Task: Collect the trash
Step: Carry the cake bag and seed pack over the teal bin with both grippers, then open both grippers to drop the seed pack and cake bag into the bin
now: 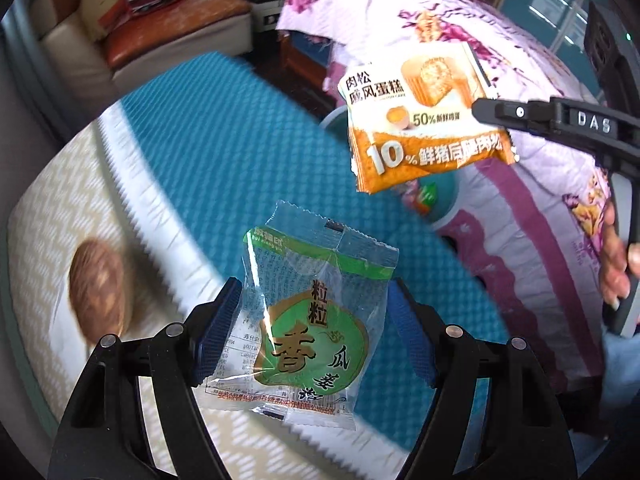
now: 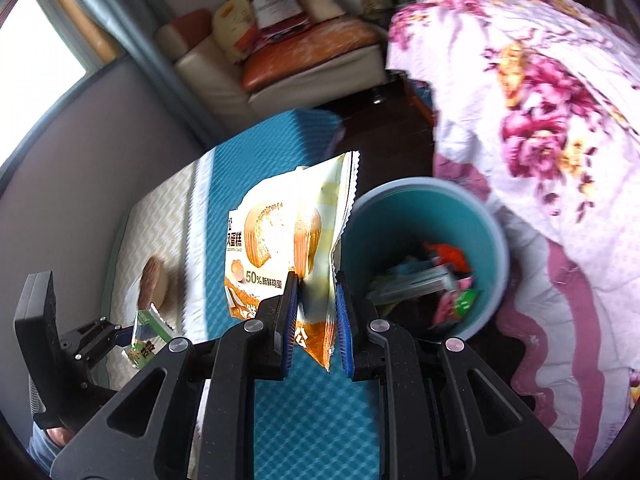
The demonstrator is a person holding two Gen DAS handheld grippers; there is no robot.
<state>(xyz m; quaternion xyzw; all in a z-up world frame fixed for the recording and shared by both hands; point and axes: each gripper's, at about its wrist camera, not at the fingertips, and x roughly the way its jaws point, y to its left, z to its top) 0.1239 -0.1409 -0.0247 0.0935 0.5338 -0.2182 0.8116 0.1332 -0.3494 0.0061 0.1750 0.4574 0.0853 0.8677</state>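
Wrappers fill both grippers: left gripper pinches a crinkly clear-green packet; right gripper clamps a glossy orange cake wrapper beside the round teal bin.

A clear wrapper with a green label and Chinese print hangs upright above the blue mat. An orange-and-white cake wrapper hangs beside a teal bin, which stands upright on the floor and holds mixed colourful wrappers.
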